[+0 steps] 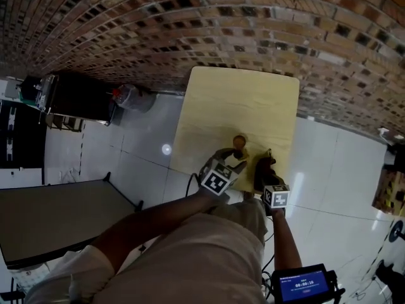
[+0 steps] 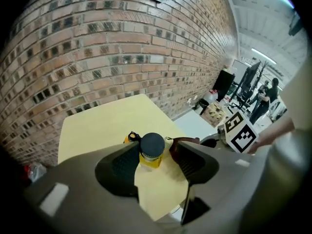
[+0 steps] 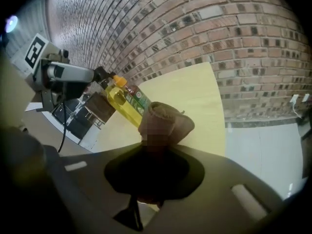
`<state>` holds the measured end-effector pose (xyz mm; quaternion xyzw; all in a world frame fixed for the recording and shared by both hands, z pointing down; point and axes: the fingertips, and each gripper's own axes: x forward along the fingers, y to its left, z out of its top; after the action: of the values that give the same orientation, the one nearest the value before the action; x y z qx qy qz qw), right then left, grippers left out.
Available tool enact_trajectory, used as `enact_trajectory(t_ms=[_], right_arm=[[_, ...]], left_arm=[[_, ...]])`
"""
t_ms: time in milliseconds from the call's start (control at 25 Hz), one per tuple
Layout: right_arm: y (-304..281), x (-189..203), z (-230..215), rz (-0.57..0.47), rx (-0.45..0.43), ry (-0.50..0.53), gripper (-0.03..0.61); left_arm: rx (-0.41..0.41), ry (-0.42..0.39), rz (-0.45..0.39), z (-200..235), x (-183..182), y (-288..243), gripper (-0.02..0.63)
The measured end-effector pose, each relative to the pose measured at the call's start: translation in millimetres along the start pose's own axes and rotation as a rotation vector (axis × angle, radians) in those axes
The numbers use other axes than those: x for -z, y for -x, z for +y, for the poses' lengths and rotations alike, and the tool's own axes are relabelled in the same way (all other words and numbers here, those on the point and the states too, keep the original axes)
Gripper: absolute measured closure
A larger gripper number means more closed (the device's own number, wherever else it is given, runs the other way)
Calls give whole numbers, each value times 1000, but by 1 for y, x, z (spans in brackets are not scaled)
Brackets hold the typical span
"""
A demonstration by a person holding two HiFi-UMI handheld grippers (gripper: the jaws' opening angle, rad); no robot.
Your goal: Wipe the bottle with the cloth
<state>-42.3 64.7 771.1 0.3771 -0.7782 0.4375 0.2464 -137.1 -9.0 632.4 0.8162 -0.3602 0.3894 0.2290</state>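
With the left claw point(image 2: 155, 161) released, jaws apart around the cap of the yellow bottle point(image 3: 126, 101) standing on the surface point(image 2: 97, 123), and the right claw point(image 3: 156, 147) clenched on the brown cloth point(image 3: 168, 123) short of it, a sideways wipe may topple the unsupported bottle.

You're working in what is looking like a lab or studio: brick wall point(image 1: 253, 24), glossy white floor tiles point(image 1: 145, 144), black equipment cart point(image 1: 73, 97), stands point(image 2: 253, 77).
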Motion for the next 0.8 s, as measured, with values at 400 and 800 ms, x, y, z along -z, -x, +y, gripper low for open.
enact_trajectory(t_ms=[400,800], right_arm=[[14,1,24,-34,-57,-5,506],[19,-10,27,-64,-52,-7,506]], left_arm=[[8,-780,35,14,5,33,311],[117,-1588,186,34,5,-12,279]])
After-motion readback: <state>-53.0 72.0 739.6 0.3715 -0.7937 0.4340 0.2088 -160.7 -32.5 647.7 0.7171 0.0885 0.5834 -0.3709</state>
